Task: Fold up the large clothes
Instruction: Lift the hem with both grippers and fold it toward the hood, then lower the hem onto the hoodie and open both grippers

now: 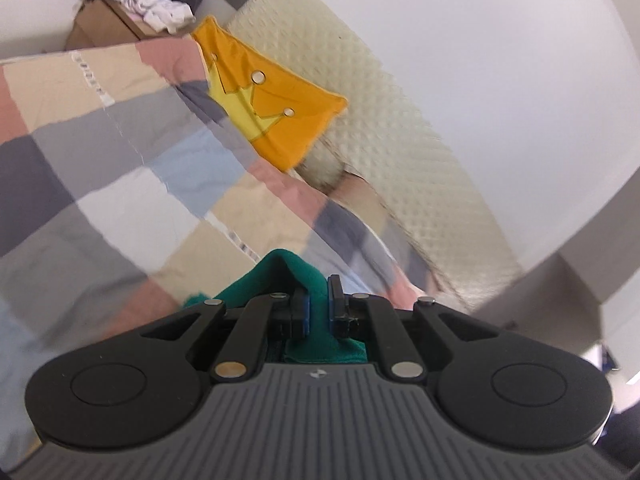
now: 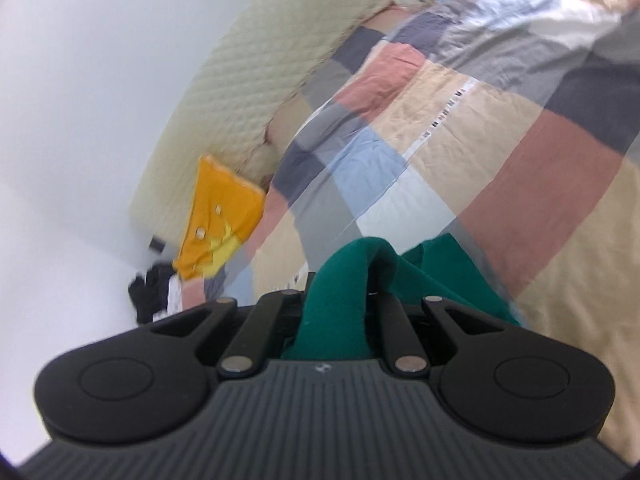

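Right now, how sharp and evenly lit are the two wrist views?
Left wrist: checked bedspread smeared by motion, left gripper crisp, fisheye-bent wall. Right wrist: same smear, orange cushion soft, green garment sharper; soft daylight, no glare.

Bright, even daylight in both views — soft, barely any shadows. Fisheye bends the edges hard; the plain white wall curves and looks washed out. Motion blur smears the patchwork checked bedspread and the cream quilted headboard cushion. The orange square pillow with a yellow crown stays fairly sharp — softer in the right wrist view.
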Available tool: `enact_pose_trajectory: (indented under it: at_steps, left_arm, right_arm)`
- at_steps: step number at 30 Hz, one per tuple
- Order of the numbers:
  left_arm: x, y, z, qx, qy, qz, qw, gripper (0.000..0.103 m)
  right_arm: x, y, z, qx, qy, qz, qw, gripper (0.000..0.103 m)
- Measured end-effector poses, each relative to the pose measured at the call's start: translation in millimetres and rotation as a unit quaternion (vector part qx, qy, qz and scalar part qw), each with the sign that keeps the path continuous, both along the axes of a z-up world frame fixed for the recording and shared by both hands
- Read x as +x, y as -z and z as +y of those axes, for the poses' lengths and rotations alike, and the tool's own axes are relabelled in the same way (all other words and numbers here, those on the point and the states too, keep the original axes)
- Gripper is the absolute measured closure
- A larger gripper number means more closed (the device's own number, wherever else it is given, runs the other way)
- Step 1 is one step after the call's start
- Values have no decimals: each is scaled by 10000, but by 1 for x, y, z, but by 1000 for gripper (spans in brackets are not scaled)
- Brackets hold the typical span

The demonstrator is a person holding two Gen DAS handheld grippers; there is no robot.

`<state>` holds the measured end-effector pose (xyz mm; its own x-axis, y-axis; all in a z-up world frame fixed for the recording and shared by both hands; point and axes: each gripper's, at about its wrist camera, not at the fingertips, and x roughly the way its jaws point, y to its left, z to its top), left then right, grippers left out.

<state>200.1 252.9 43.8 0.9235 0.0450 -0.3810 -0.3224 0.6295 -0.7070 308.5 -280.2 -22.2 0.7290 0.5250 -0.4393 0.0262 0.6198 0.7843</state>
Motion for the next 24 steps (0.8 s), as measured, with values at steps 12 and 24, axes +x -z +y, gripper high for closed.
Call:
enact_pose_trajectory:
  at_steps: [12, 24]
  left_arm:
    - [101, 126, 39, -108, -126, 669, 9976, 94]
    - [156, 217, 78, -493, 8, 1354, 9896, 93]
  right_arm:
    - [76, 103, 38, -415, 246, 427, 9979, 91]
    - [133, 168, 48, 28, 208, 1331, 9909, 88]
